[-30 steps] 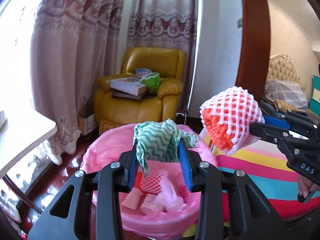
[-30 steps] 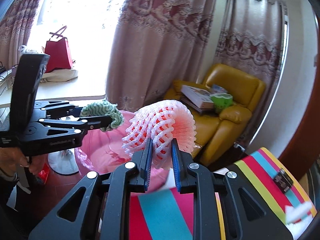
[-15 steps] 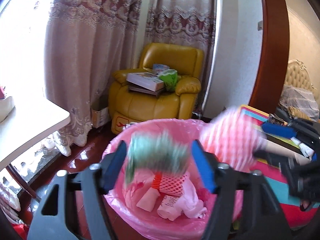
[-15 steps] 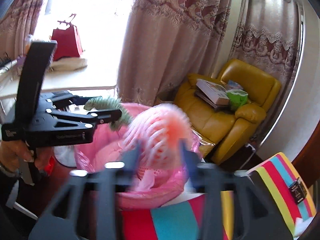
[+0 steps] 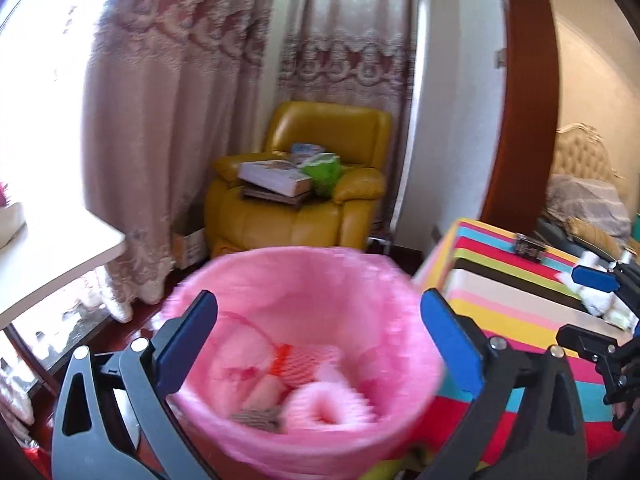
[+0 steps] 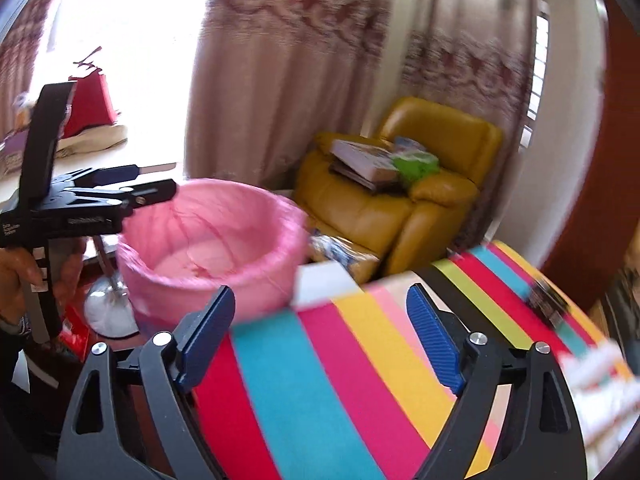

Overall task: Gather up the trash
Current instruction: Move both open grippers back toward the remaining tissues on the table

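Observation:
A bin with a pink liner (image 5: 304, 280) stands beside the striped table; it also shows in the right wrist view (image 6: 208, 236). Inside lie a pink foam fruit net (image 5: 328, 404), a red-orange net (image 5: 304, 364), a crumpled cloth (image 5: 256, 418) and other scraps, all blurred. My left gripper (image 5: 320, 344) is open and empty over the bin; the right wrist view shows it (image 6: 132, 184) at the bin's left rim. My right gripper (image 6: 320, 340) is open and empty above the striped tablecloth (image 6: 340, 380); it also shows at the right edge of the left wrist view (image 5: 592, 300).
A yellow armchair (image 5: 296, 208) with books and a green bag stands behind the bin, before long curtains. A white table (image 5: 52, 268) is at the left. White scraps (image 5: 600, 300) and a small dark box (image 5: 528, 246) lie on the striped table.
Both grippers have opened. The green-white cloth dropped from my left gripper and the foam net from my right; both now lie in the bin. My right gripper swung right, over the tablecloth.

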`<state>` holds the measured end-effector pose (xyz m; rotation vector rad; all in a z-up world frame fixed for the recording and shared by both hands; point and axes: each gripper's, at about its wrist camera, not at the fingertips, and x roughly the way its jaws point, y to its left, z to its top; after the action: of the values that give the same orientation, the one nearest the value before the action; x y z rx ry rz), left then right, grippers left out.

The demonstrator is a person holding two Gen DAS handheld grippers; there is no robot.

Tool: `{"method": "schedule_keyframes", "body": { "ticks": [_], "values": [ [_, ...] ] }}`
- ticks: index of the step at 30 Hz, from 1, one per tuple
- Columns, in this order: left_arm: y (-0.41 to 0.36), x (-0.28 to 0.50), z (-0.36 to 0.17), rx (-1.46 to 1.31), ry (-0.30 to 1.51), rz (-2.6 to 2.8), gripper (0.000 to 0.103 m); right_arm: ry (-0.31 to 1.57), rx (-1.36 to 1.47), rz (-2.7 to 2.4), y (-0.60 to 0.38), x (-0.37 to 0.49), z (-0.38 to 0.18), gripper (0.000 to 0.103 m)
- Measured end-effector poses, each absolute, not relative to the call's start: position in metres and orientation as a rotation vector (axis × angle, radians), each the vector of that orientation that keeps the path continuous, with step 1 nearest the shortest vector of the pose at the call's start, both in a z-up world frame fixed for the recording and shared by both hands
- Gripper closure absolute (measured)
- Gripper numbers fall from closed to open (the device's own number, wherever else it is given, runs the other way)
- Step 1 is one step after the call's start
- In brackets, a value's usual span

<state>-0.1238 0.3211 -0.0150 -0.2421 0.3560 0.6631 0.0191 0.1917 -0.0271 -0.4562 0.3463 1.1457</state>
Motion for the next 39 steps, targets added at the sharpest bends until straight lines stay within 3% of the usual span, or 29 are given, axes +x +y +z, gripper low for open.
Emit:
{"method": "schedule_keyframes", "body": {
  "ticks": [14, 24, 30, 35, 39],
  "values": [
    [0.185, 0.03, -0.031, -0.263, 0.446, 0.207, 0.005, 0.491, -0.202, 0.623, -0.009, 0.117, -0.042, 0.021],
    [0.088, 0.126, -0.041, -0.134, 0.591, 0.004, 0.005, 0.601, -0.051, 0.329, -0.138, 0.185, -0.069, 0.021],
    [0.044, 0.176, -0.061, -0.069, 0.693, 0.002, 0.005, 0.719, -0.031, 0.254, -0.152, 0.229, -0.086, 0.033],
    [0.022, 0.21, -0.078, -0.111, 0.778, -0.059, 0.005, 0.764, -0.037, 0.26, -0.14, 0.248, -0.092, 0.035],
    [0.013, 0.221, -0.082, -0.152, 0.808, -0.086, 0.005, 0.802, -0.058, 0.267, -0.137, 0.258, -0.098, 0.055]
  ]
}}
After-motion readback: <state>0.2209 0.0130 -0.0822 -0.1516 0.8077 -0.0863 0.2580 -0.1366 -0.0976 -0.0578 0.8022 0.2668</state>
